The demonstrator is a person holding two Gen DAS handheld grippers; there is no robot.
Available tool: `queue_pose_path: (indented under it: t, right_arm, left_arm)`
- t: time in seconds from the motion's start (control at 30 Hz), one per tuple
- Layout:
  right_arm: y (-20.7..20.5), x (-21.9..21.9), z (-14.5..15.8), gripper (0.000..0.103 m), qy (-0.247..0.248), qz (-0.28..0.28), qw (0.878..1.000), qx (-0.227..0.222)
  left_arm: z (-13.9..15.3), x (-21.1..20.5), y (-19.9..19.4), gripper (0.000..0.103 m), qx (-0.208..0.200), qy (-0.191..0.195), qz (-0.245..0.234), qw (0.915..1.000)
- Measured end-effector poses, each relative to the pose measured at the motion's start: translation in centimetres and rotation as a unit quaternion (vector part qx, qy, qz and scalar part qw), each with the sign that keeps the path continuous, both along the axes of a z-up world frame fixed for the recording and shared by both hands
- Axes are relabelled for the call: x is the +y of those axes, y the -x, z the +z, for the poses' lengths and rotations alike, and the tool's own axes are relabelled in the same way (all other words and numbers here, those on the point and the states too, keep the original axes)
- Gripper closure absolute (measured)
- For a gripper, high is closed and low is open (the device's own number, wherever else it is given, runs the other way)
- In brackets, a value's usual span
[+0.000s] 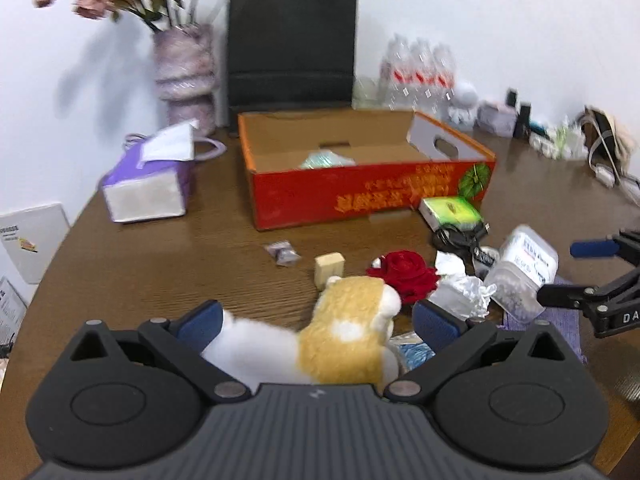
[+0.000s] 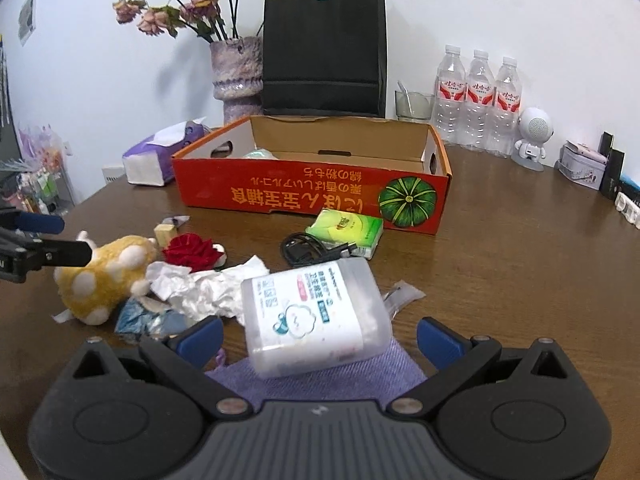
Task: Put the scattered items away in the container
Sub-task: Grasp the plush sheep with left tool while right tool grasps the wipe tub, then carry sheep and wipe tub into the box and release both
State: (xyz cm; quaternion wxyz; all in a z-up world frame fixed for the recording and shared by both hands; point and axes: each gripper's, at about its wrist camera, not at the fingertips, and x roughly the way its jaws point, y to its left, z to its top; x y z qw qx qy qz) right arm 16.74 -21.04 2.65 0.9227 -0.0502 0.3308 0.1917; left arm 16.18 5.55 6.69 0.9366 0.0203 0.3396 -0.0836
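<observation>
An open red cardboard box (image 1: 360,196) (image 2: 312,196) stands mid-table with a pale green item inside. Scattered before it lie a yellow-and-white plush toy (image 1: 344,332) (image 2: 104,276), a red fabric rose (image 1: 408,274) (image 2: 192,252), crumpled white paper (image 2: 204,288), a clear cotton-swab tub (image 2: 316,316) (image 1: 524,276), a green tissue pack (image 2: 348,226) and a black cable (image 2: 308,250). My left gripper (image 1: 316,320) is open with its jaws either side of the plush toy. My right gripper (image 2: 320,336) is open around the tub, which rests on a purple cloth (image 2: 320,376).
A purple tissue pack (image 1: 148,184), a vase of dried flowers (image 2: 236,76) and a black paper bag (image 2: 324,52) stand behind the box. Three water bottles (image 2: 478,100), a white robot figure (image 2: 534,136) and small boxes line the back right. A small wooden block (image 1: 329,268) and wrappers lie nearby.
</observation>
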Motion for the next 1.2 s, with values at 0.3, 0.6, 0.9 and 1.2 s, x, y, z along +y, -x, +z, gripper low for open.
queue_pose_path:
  t: [0.3, 0.6, 0.9, 1.2]
  right_arm:
    - [-1.9, 1.1, -1.4, 0.000, 0.031, 0.003, 0.999, 0.015]
    - [-2.9, 1.9, -2.4, 0.009, 0.044, 0.016, 0.999, 0.024]
    - [-1.4, 1.2, -1.2, 0.021, 0.034, 0.028, 0.999, -0.008]
    - [-1.0, 0.4, 1.3, 0.021, 0.007, 0.024, 0.999, -0.047]
  left_arm:
    - [-1.9, -0.7, -2.7, 0.015, 0.044, -0.008, -0.004, 0.9990]
    - [-3.3, -1.5, -4.2, 0.047, 0.085, -0.007, -0.020, 0.9962]
    - [-2.4, -1.3, -2.7, 0.052, 0.053, 0.015, -0.021, 0.9983]
    - [1.6, -0.9, -1.1, 0.052, -0.014, 0.030, -0.018, 0.9993]
